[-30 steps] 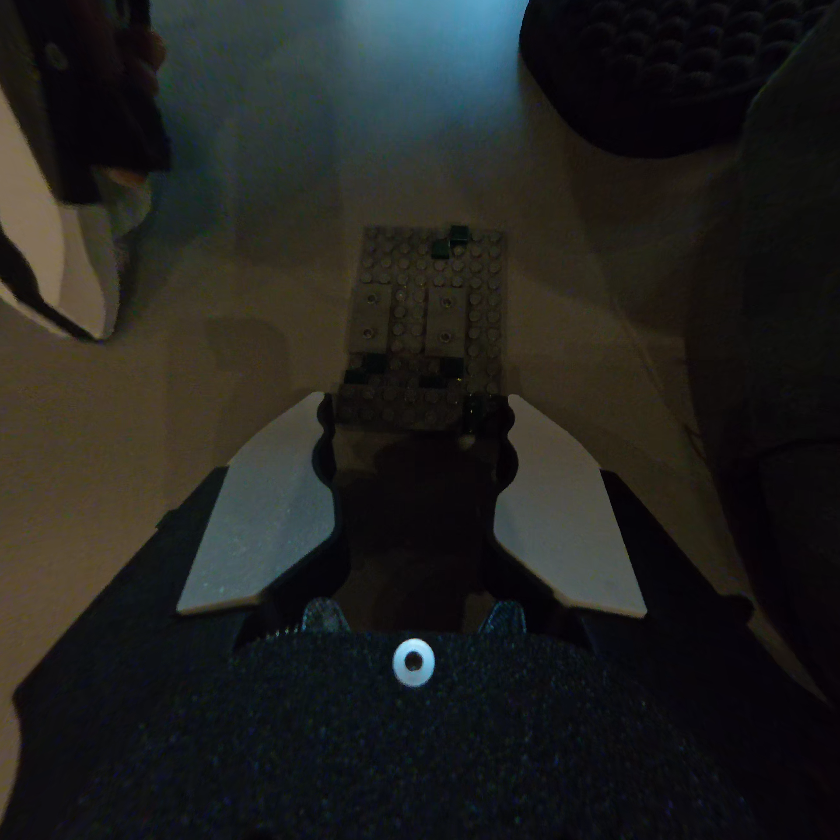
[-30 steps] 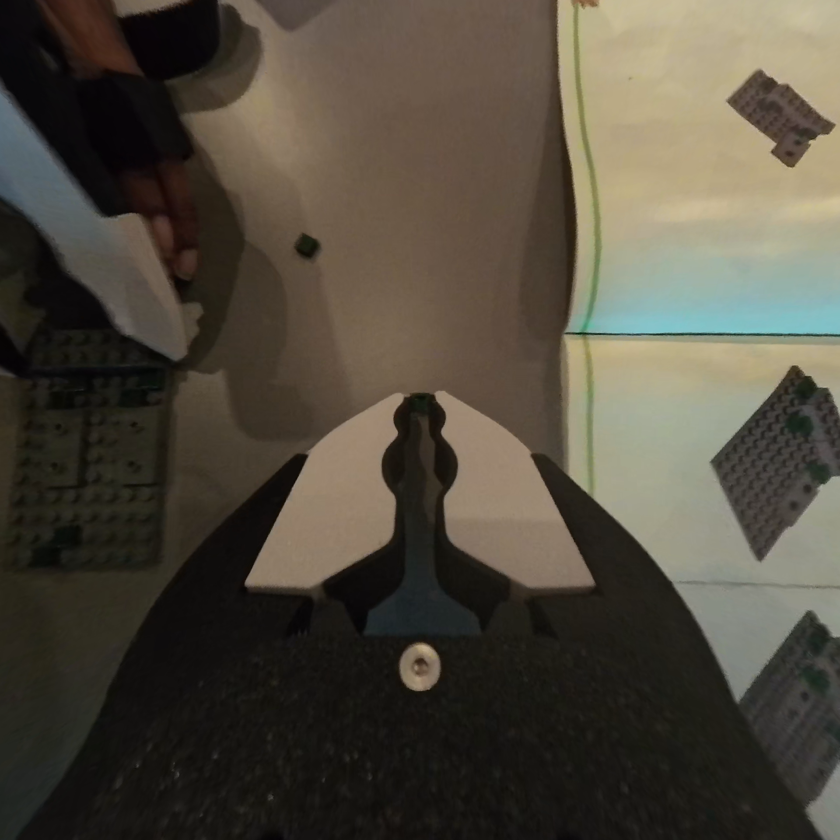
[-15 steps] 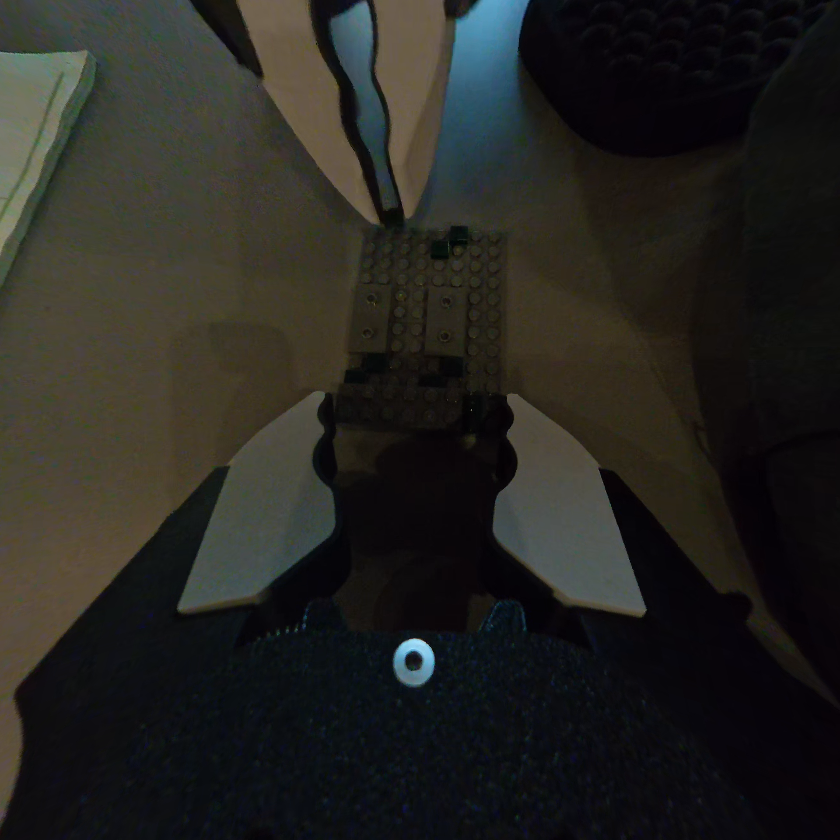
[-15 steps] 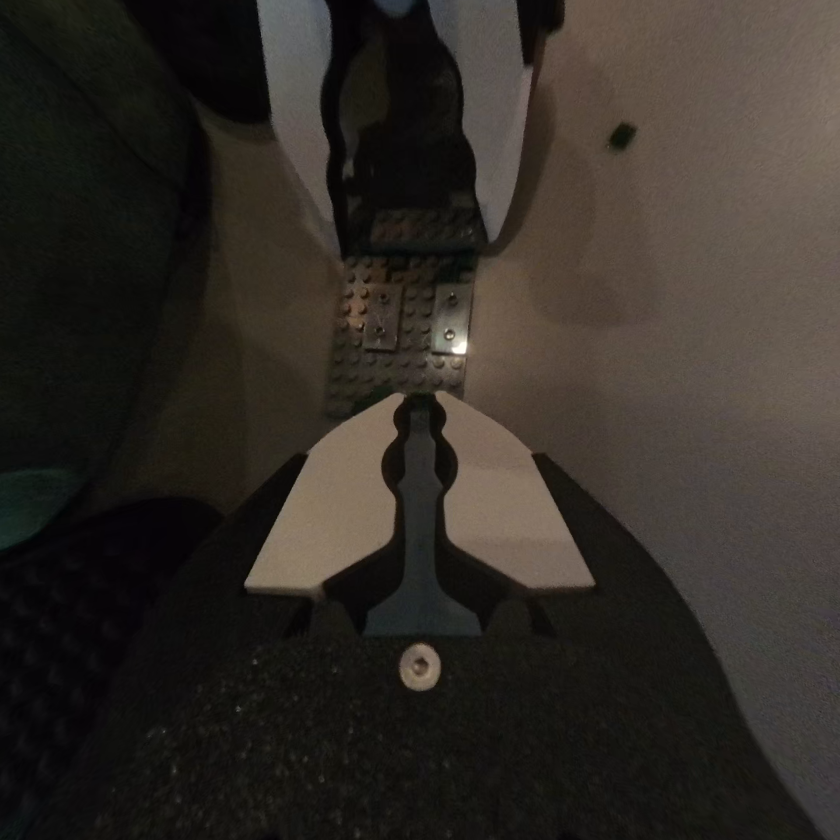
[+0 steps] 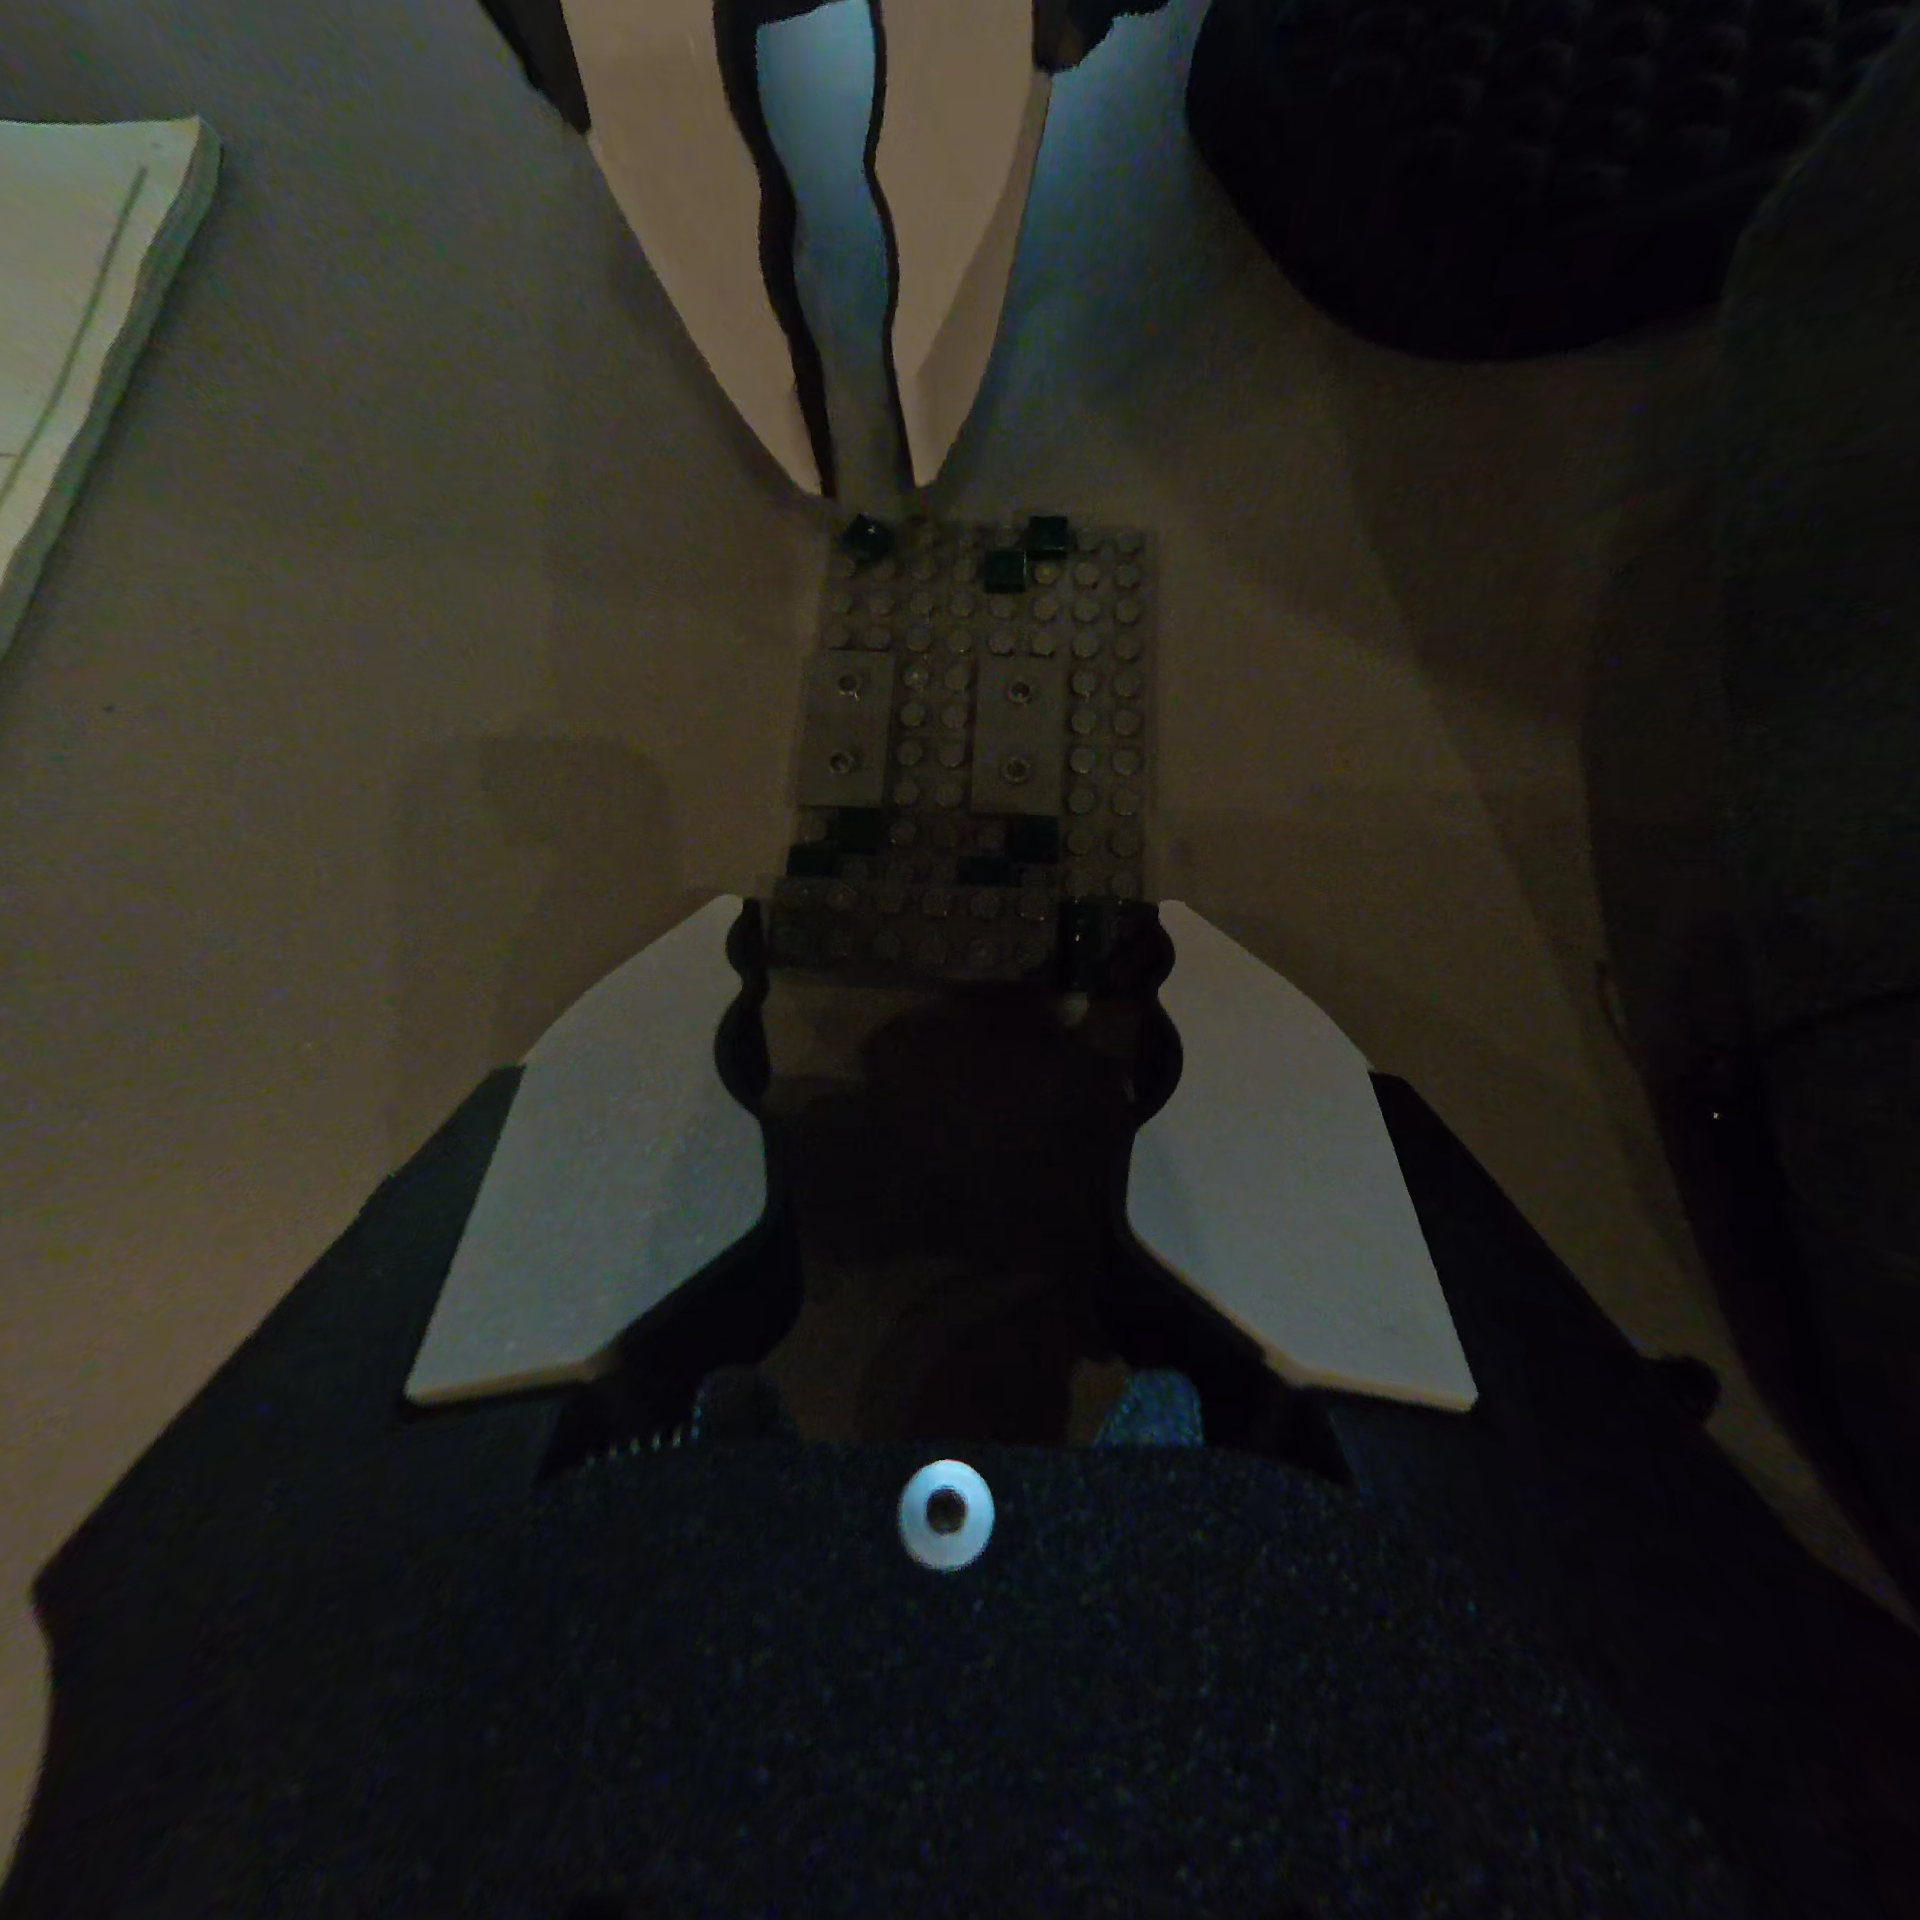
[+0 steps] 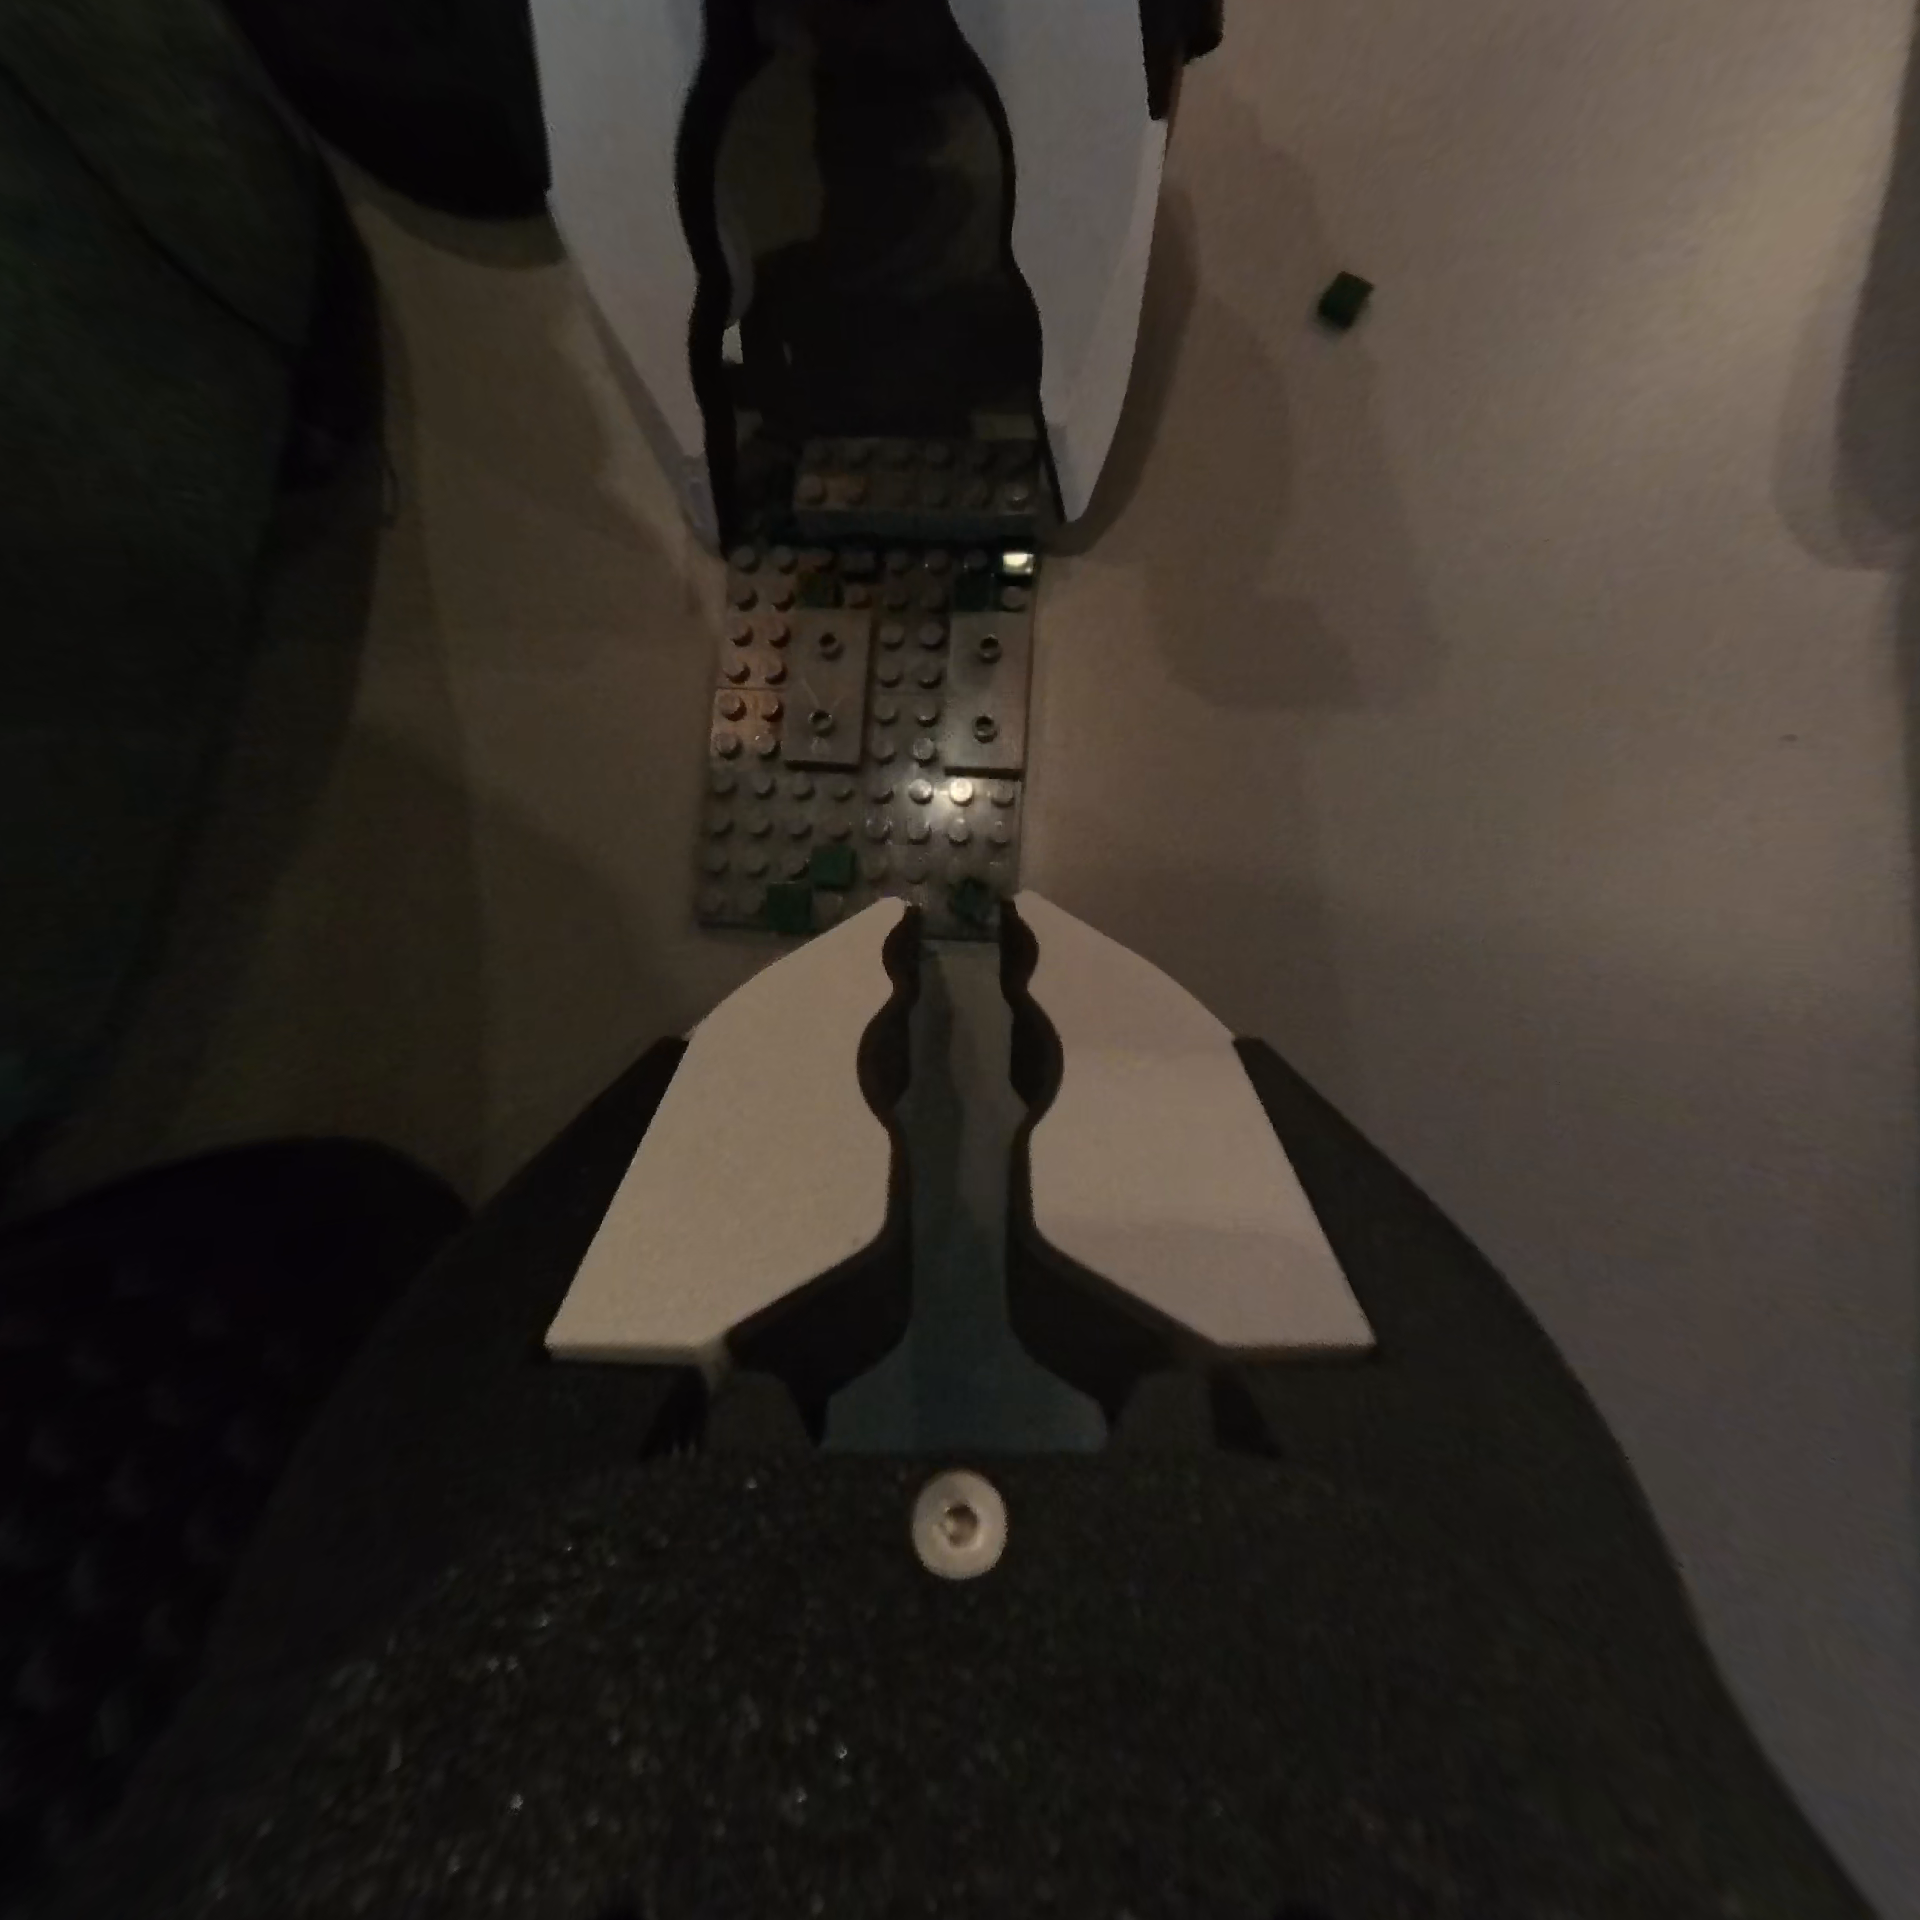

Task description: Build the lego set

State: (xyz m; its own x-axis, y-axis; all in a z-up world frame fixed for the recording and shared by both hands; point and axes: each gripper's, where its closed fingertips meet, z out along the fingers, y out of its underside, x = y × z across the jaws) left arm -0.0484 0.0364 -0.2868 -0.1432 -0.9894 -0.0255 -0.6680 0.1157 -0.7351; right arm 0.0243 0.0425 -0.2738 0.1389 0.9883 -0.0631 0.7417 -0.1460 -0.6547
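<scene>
Our left claw [image 5: 951, 925] clamps the near end of the grey lego plate [image 5: 977, 727] on the desk [image 5: 416, 727], while our right claw [image 6: 961, 914], slightly parted, empty, straddles a dark green stud [image 6: 969, 896] at its far corner.

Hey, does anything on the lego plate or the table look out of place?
The small green piece at the grey baseplate's far corner sits turned against the stud grid, seemingly not pressed in. A second green piece lies loose on the table.

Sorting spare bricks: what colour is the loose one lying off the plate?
Dark green loose brick, clearest in the right wrist view.
</scene>
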